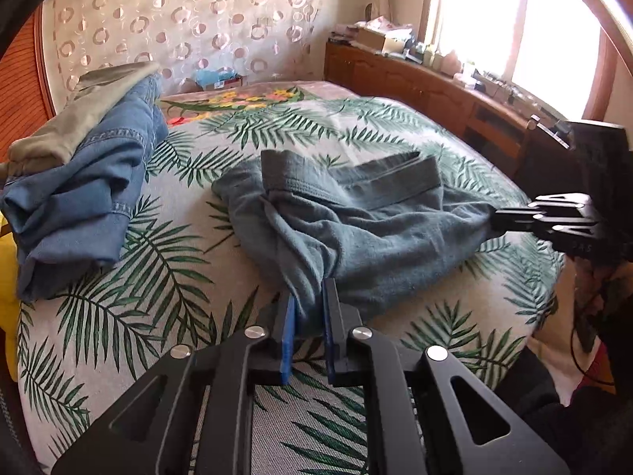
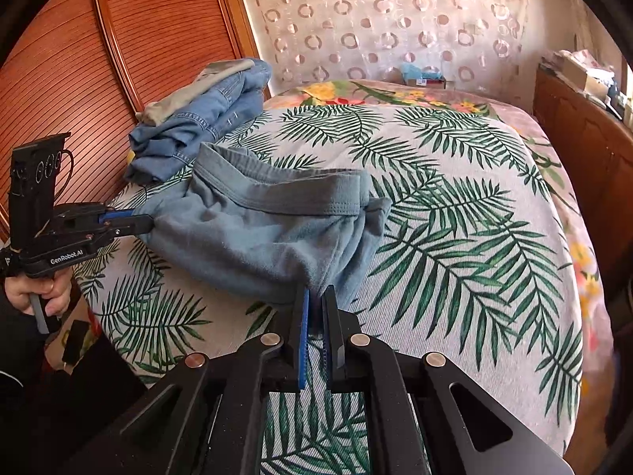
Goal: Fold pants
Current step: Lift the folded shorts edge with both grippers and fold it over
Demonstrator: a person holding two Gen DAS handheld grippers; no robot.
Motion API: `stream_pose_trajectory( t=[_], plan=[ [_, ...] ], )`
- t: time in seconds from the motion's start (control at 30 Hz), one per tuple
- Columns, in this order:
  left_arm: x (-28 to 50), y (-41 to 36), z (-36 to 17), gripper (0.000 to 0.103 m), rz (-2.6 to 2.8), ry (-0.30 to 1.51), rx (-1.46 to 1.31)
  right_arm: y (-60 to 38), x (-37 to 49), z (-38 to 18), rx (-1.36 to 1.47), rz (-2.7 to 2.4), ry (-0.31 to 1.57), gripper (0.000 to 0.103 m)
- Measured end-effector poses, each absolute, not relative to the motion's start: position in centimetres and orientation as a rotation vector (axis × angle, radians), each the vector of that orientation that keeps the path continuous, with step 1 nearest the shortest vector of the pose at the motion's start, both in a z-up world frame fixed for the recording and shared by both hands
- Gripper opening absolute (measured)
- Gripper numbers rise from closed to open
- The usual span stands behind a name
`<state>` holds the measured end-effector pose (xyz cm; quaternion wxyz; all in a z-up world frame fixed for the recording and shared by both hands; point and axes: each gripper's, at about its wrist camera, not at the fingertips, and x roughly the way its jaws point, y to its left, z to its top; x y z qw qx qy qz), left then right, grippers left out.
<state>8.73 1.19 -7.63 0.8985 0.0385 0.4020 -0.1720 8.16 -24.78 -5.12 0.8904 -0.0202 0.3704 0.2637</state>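
Both grippers — left gripper (image 1: 308, 308) and right gripper (image 2: 316, 308) — pinch the pants (image 1: 356, 229) at opposite corners, lifting them off the bed (image 1: 198, 269) to fold toward twelve o'clock.

Home bedroom: bed (image 1: 356, 118) (palm-leaf cover), wooden dresser (image 1: 415, 79), curtained window (image 1: 514, 19), louvered wardrobe (image 2: 118, 59).

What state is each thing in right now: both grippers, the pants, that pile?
Left gripper: shut on the grey-blue pants' near edge.
Right gripper: shut on another corner.
Grey-blue pants: bunched, partly folded, waistband up, on the bed.
Denim pile: folded, stacked, untouched.
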Motion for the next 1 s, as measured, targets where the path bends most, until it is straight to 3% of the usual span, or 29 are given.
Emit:
stream_pose_trajectory(
  t=[0.17, 0.37, 0.43, 0.6, 0.73, 0.9, 1.0],
  plan=[
    [9.0, 1.2, -7.9, 0.024, -0.331, 0.847, 0.086, -25.0, 7.8, -4.5, -0.035, 0.554, 0.759, 0.005],
    [9.1, 1.8, -7.8, 0.047, -0.307, 0.839, 0.076, -25.0, 6.9, -3.8, -0.044, 0.528, 0.721, 0.005],
    [9.3, 1.9, -7.8, 0.049, -0.302, 0.843, 0.072, -25.0, 6.7, -3.6, -0.045, 0.52, 0.707, 0.005],
    [9.9, 2.2, -8.9, 0.065, -0.29, 0.868, 0.065, -24.7, 6.7, -3.5, -0.046, 0.495, 0.692, 0.013],
    [10.2, 2.4, -9.9, 0.068, -0.294, 0.903, 0.055, -23.9, 7.3, -4.0, -0.048, 0.507, 0.698, 0.016],
    [10.2, 2.4, -10.1, 0.077, -0.282, 0.895, 0.05, -22.8, 8.2, -4.4, -0.074, 0.508, 0.695, 0.032],
    [10.1, 2.5, -10.2, 0.078, -0.273, 0.884, 0.048, -22.2, 9.2, -4.6, -0.091, 0.489, 0.695, 0.036]
  ],
)
